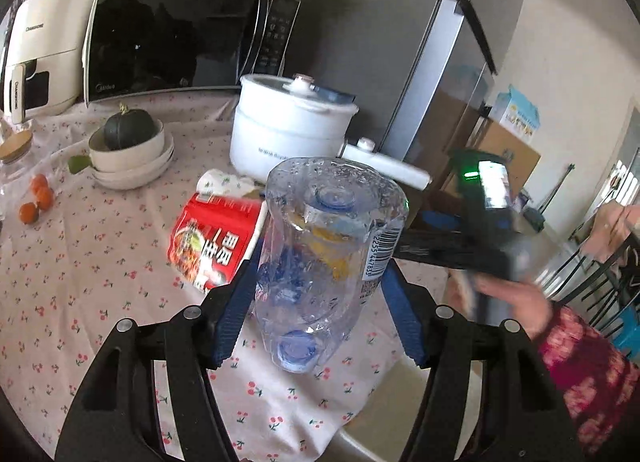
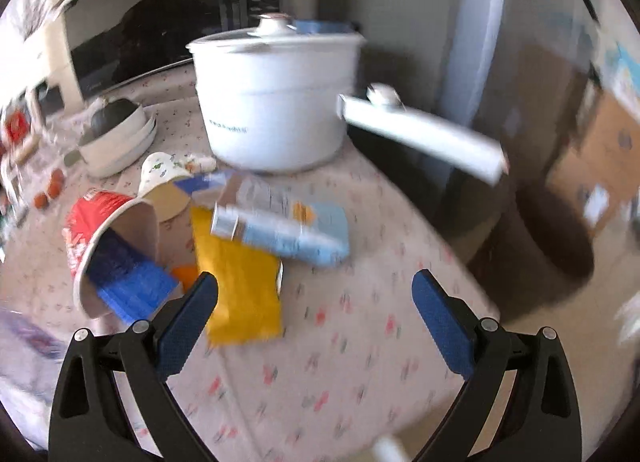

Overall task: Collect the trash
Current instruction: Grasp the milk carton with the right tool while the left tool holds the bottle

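My left gripper [image 1: 320,262] is shut on a clear plastic bottle [image 1: 324,246] with a blue cap, held above the floral tablecloth. Behind it lies a red instant-noodle cup [image 1: 216,242] on its side and a crumpled paper cup [image 1: 220,182]. My right gripper [image 2: 316,302] is open and empty above the table. Ahead of it lie a yellow packet [image 2: 240,286], a light-blue carton [image 2: 288,230], the red noodle cup [image 2: 108,246] and the paper cup [image 2: 164,178]. The right gripper's body also shows in the left wrist view [image 1: 480,222].
A white electric pot [image 1: 288,130] with a long handle stands behind the trash, also in the right wrist view [image 2: 276,98]. A microwave [image 1: 176,38], stacked bowls with a dark squash [image 1: 128,146] and small oranges [image 1: 38,198] sit farther left. The table edge [image 1: 380,402] is at right; a dark bin [image 2: 540,246] stands below.
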Motion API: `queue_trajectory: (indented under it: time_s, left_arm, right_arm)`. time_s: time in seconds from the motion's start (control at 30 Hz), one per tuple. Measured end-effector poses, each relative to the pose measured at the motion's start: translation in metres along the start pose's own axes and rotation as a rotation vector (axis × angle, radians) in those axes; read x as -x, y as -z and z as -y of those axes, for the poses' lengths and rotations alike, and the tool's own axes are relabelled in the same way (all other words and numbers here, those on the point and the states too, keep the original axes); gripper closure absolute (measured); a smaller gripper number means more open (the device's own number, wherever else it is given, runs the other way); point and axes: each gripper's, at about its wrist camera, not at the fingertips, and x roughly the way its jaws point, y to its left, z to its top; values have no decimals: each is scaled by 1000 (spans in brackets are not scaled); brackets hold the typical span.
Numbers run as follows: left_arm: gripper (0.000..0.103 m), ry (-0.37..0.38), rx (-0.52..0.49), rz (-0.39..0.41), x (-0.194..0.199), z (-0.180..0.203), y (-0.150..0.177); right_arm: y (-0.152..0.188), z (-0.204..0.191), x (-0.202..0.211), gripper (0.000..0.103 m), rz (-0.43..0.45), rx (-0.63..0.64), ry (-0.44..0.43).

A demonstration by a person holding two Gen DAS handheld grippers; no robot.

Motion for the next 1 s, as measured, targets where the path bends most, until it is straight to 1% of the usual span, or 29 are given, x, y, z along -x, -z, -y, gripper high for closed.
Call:
queue_trajectory:
  time_s: [0.1,0.17,0.23,0.37,0.5,0.57,0.6,0.63,0.67,0.7,0.73,0.9,1.0]
  left_arm:
    - [42,24,-2,15,5,0,-3]
    - [42,39,-7,20,9,1,-4]
    - [42,50,-12,24,13,-1,-5]
    - [42,37,-32,30,19,-3,-4]
    - [42,37,-27,26,21,-10,-2]
    - [42,27,-17,25,21,-15,-2]
    - [42,21,-12,23,20,-17,-2]
    - [42,15,-2,22,20,-20,-2]
    - [42,13,5,23,20,-21,-2]
    - [42,13,14,25,20,-23,-2]
    - [42,13,23,28,20,-25,-3]
    - [42,6,39,56,27,-25,-3]
    - [42,5,50,75,33,-27,-4]
  right_arm:
    - [-11,-9,-22,8,25,173,-50]
    - [-16,-16,-40,8,3,289,-88]
    - [-20,-19,-54,8,-20,343,-132]
    - [-28,-21,-79,8,-62,369,-219]
    - [-35,-19,-103,8,-107,325,-311]
    - [-36,-18,-110,10,-106,284,-331]
    - [-35,-18,-110,17,-95,274,-330]
    - [-35,-19,-109,28,-85,259,-329]
    - [-36,-19,-107,34,-85,242,-342]
    - [-37,-18,-105,51,-90,230,-358]
    - [-38,-18,-101,64,-102,215,-381]
    - [-32,-28,-78,66,-75,228,-331]
    - [-27,-30,-61,66,-49,202,-314]
